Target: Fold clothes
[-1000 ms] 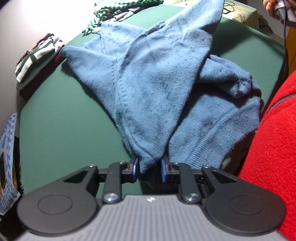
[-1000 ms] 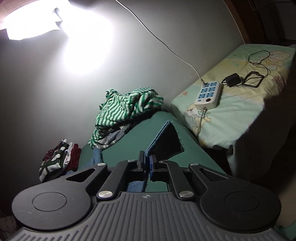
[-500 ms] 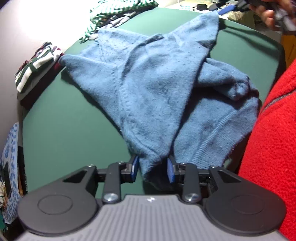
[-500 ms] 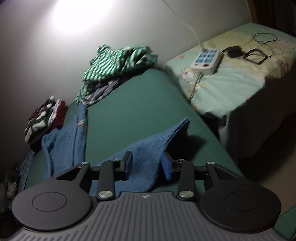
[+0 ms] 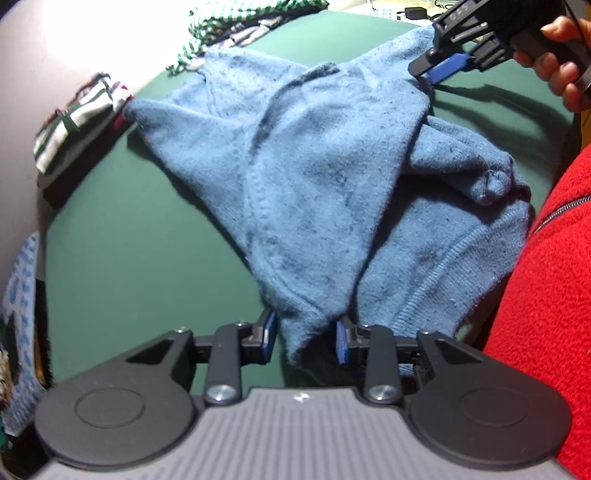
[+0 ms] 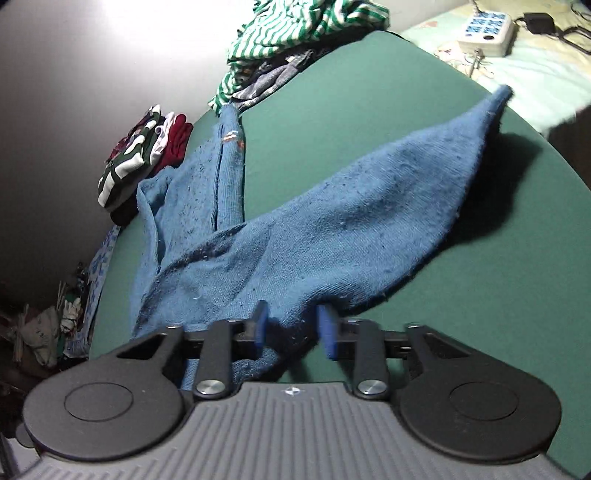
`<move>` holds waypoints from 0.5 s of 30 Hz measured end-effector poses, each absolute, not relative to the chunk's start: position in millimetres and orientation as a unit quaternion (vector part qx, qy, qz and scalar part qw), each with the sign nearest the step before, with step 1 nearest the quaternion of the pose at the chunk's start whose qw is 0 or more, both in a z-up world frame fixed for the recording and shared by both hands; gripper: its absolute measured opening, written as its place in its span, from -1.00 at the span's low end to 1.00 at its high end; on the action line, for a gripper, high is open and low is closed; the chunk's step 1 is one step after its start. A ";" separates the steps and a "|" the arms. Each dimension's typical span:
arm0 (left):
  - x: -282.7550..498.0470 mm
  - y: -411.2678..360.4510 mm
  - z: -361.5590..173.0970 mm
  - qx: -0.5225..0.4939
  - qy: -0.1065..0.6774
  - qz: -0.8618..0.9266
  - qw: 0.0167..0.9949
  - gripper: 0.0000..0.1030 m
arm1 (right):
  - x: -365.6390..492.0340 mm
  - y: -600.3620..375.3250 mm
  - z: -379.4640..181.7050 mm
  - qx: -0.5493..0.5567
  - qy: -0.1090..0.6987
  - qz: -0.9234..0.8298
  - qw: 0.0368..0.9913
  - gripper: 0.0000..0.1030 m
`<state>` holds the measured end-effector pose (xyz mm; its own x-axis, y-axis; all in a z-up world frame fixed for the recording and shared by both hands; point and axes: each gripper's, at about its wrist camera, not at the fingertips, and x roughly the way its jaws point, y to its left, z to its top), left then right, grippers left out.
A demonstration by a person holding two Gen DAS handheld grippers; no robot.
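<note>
A blue knit sweater (image 5: pixel 325 155) lies crumpled and partly folded over itself on the green table (image 5: pixel 129 240). My left gripper (image 5: pixel 304 339) is open at the near edge, with a corner of the sweater lying loose between its fingers. In the right wrist view the sweater (image 6: pixel 332 221) spreads forward to a pointed tip at the far right. My right gripper (image 6: pixel 294 330) is open over its near fold, cloth resting between the blue pads. From the left wrist view, the right gripper (image 5: pixel 439 68) hovers at the sweater's far corner, held by a hand (image 5: pixel 557 62).
A folded striped pile (image 6: pixel 144 155) sits at the table's left edge against the wall. A heap of green-striped clothes (image 6: pixel 303 26) lies at the far end. A bed with a power strip (image 6: pixel 487 26) stands beyond the table. The person's red fleece (image 5: pixel 546 295) fills the right side.
My right gripper came down from high above the table, opened and let the sweater fold drop flat. My left gripper's fingers spread wider and released the corner they pinched.
</note>
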<state>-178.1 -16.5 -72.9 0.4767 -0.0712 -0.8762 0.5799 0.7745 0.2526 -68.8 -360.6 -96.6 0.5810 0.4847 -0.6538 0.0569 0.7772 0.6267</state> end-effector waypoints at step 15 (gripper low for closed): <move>-183.8 -18.0 -74.2 0.256 0.479 -0.222 0.810 -0.61 | -72.4 -374.1 -89.2 0.261 0.424 0.102 0.861 -1.00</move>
<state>-183.8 -18.0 -74.2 0.4420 -0.1135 -0.8898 0.6041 0.7709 0.2018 -72.4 -374.1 -89.2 0.6199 0.3973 -0.6767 0.0450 0.8429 0.5361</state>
